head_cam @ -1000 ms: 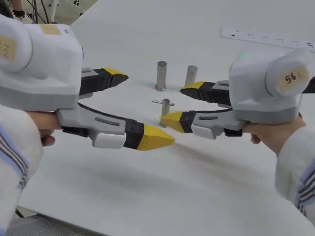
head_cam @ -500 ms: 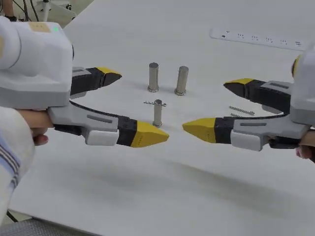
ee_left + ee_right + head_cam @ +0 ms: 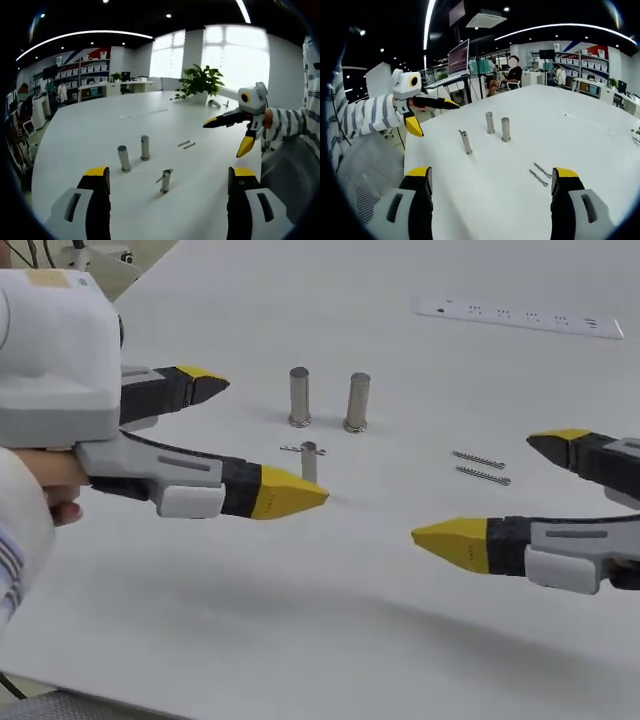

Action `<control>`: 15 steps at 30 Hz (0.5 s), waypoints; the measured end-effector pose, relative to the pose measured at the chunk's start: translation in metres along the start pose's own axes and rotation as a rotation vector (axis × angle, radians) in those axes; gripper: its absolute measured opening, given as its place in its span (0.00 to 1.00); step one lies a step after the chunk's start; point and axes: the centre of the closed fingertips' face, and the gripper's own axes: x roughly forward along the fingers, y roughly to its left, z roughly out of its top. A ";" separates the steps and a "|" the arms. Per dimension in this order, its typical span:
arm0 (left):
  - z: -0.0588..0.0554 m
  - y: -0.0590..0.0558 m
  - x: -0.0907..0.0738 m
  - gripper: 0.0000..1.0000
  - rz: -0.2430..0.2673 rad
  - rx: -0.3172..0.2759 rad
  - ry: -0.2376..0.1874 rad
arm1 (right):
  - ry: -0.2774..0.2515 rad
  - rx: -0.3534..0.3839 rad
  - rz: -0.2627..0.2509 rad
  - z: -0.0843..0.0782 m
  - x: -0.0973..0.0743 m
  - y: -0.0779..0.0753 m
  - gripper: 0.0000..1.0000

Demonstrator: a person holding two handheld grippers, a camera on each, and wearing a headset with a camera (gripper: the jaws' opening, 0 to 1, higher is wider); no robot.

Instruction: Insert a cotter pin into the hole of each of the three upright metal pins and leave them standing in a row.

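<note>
2 loose cotter pins (image 3: 483,475), parallel on the surface (image 3: 330,640), long axes running roughly toward the 3 metal pins (image 3: 357,402), lie just ahead of my right claw (image 3: 472,487), jaws wide and empty; my left claw (image 3: 278,440), equally wide, hangs well apart by the pinned front one.

Three upright metal pins (image 3: 299,396) (image 3: 357,402) (image 3: 309,462), three cotter pins (image 3: 292,449) (image 3: 478,459) (image 3: 484,475), one power strip (image 3: 520,317)
</note>
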 end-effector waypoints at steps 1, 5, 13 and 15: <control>0.002 0.003 0.000 0.97 0.003 -0.003 -0.003 | -0.010 0.029 -0.014 0.000 -0.004 -0.003 0.98; 0.007 0.014 0.000 0.96 0.017 -0.008 -0.015 | -0.011 0.073 -0.040 -0.006 -0.013 -0.010 0.98; 0.025 0.035 0.006 0.94 0.052 0.011 -0.024 | -0.025 0.127 -0.079 -0.010 -0.023 -0.015 0.98; 0.027 0.039 0.008 0.92 0.057 0.017 -0.022 | -0.017 0.123 -0.083 -0.012 -0.024 -0.015 0.98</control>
